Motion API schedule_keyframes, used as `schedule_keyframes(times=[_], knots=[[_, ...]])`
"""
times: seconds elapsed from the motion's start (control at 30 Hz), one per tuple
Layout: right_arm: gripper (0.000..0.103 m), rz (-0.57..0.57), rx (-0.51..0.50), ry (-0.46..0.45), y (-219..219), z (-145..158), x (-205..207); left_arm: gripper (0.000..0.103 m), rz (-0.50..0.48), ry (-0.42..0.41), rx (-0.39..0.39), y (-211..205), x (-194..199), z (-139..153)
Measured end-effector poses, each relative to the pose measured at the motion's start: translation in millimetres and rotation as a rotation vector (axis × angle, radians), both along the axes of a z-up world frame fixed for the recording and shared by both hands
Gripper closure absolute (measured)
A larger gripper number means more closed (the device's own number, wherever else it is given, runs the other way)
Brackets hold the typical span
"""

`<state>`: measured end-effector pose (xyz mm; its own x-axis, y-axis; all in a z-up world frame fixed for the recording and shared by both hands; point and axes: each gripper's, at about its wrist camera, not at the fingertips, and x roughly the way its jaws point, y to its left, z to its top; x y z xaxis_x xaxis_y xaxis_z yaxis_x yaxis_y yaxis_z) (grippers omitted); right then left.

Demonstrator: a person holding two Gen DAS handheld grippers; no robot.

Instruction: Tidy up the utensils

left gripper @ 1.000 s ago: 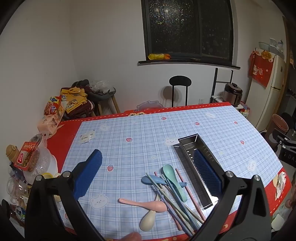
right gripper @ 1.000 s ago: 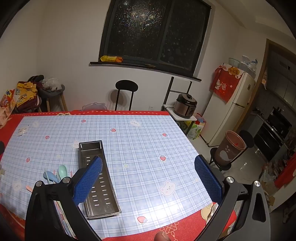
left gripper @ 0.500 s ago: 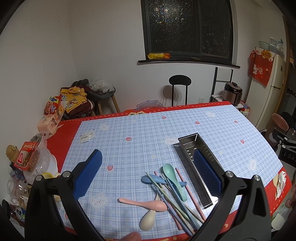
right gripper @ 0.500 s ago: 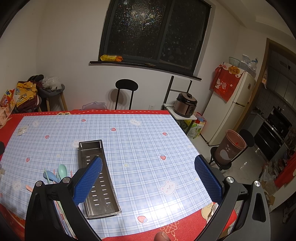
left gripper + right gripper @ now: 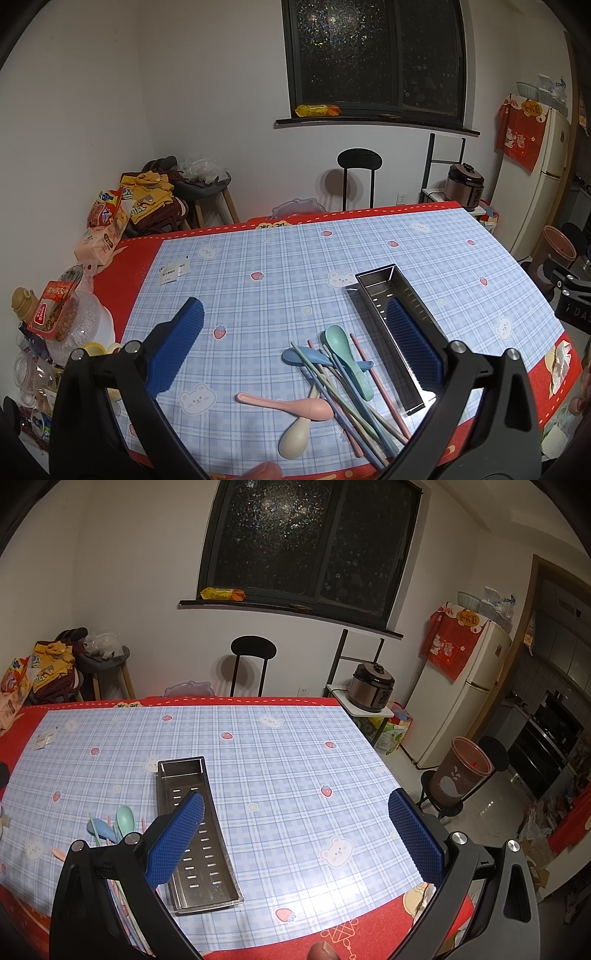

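A heap of pastel utensils lies near the table's front edge: a green spoon (image 5: 345,350), a blue spoon (image 5: 306,358), a pink spoon (image 5: 291,404), a cream spoon (image 5: 293,437) and several chopsticks (image 5: 354,402). To their right sits an empty perforated steel tray (image 5: 393,328), also seen in the right wrist view as the tray (image 5: 201,842) with the spoons (image 5: 110,825) to its left. My left gripper (image 5: 295,343) hangs open above the heap. My right gripper (image 5: 295,830) hovers open above the tablecloth right of the tray, holding nothing.
Snack bags, a clear bowl (image 5: 79,328) and jars crowd the table's left edge. Small paper cards (image 5: 173,271) lie at the back left. A black chair (image 5: 360,177) stands behind the table; a rice cooker (image 5: 371,686), fridge (image 5: 461,694) and brown bin (image 5: 463,771) are to the right.
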<state>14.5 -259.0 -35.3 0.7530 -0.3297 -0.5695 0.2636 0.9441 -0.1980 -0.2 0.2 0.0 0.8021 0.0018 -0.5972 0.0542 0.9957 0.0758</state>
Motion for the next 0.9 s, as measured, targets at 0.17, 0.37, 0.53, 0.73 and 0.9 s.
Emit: schedule_keyframes(times=[0.17, 0.37, 0.53, 0.73, 0.9], knots=[[0.005, -0.001, 0.001, 0.002, 0.7, 1.4, 2.2, 0.006, 0.0, -0.002, 0.002, 0.2, -0.2, 0.0], [0.005, 0.001, -0.001, 0.002, 2.5, -0.2, 1.3, 0.006, 0.003, -0.001, 0.001, -1.6, -0.5, -1.0], [0.005, -0.001, 0.001, 0.003, 1.8, -4.8, 2.3, 0.006, 0.001, 0.0, 0.001, -1.7, -0.5, -1.1], [0.005, -0.001, 0.002, 0.003, 1.3, -4.7, 2.6, 0.006, 0.003, -0.001, 0.001, -1.7, -0.6, -1.1], [0.005, 0.0, 0.003, 0.004, 1.2, -4.1, 2.8, 0.006, 0.002, 0.0, 0.001, -3.3, -1.3, -0.5]])
